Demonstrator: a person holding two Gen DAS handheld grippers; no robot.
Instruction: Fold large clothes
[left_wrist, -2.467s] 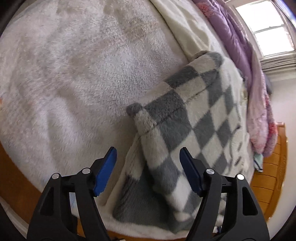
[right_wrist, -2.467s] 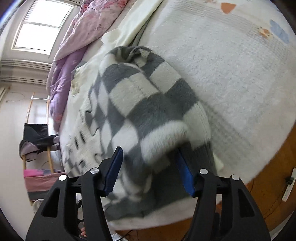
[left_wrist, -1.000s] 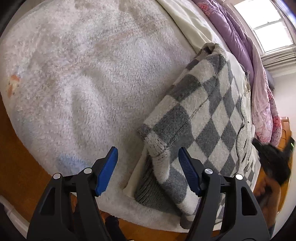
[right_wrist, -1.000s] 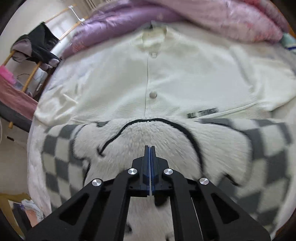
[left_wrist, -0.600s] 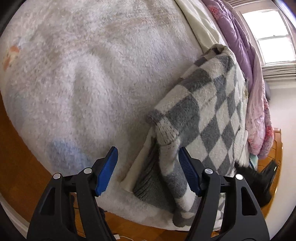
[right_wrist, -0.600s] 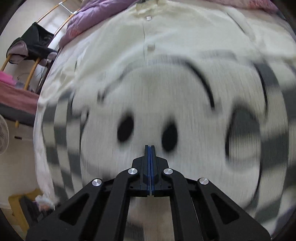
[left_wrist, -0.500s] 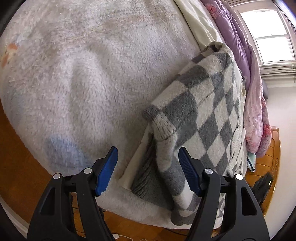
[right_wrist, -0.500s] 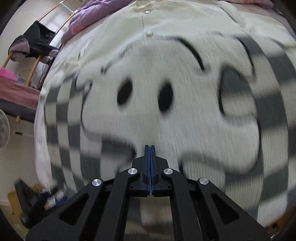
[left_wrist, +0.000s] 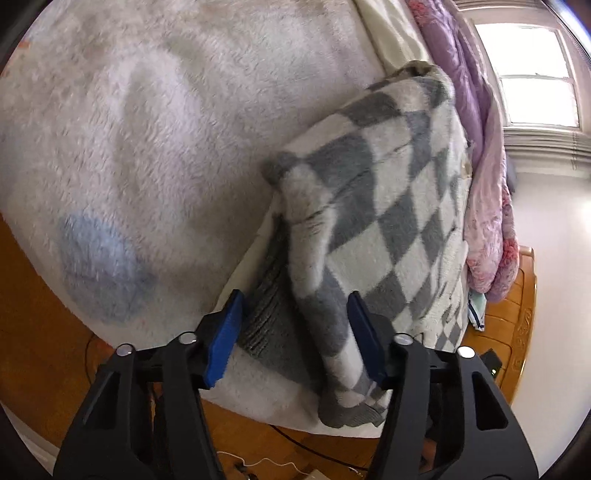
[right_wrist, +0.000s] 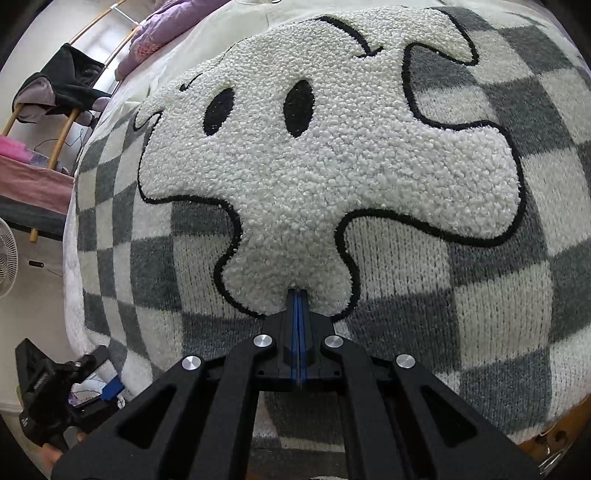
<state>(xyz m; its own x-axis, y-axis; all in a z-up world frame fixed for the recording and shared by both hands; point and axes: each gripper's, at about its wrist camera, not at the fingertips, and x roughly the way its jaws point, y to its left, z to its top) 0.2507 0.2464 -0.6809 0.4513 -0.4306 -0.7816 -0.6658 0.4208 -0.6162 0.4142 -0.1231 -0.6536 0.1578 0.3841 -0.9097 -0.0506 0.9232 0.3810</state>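
Step in hand is judged to be the next fold of the sweater (left_wrist: 399, 206), taken from its near edge at the foot of the bed (left_wrist: 147, 122)

How it should be done:
- the folded-over sleeve and the ribbed hem under it should be pinched together, so both layers are carried as one
- the bite should be taken deep; thick fuzzy knit is likely to slip out of a shallow one
- the body should be pinned or lifted evenly on the other side so the fold line stays straight
- edge hangs close to the bed's rim, so it could be dragged off if pulled outward

Positions:
- left hand-held gripper (left_wrist: 295, 332): released, jaws spread wide, sleeve edge and hem lying between the blue pads, not yet clamped
- right hand-held gripper (right_wrist: 297, 295): clenched with nothing visibly caught, tips at the lower edge of the white bouclé face patch (right_wrist: 325, 158), right against the sweater's front; actual pressing contact cannot be confirmed

Sweater is spread on the bed over a white fleece blanket, a cream garment (right_wrist: 207, 40) beyond it
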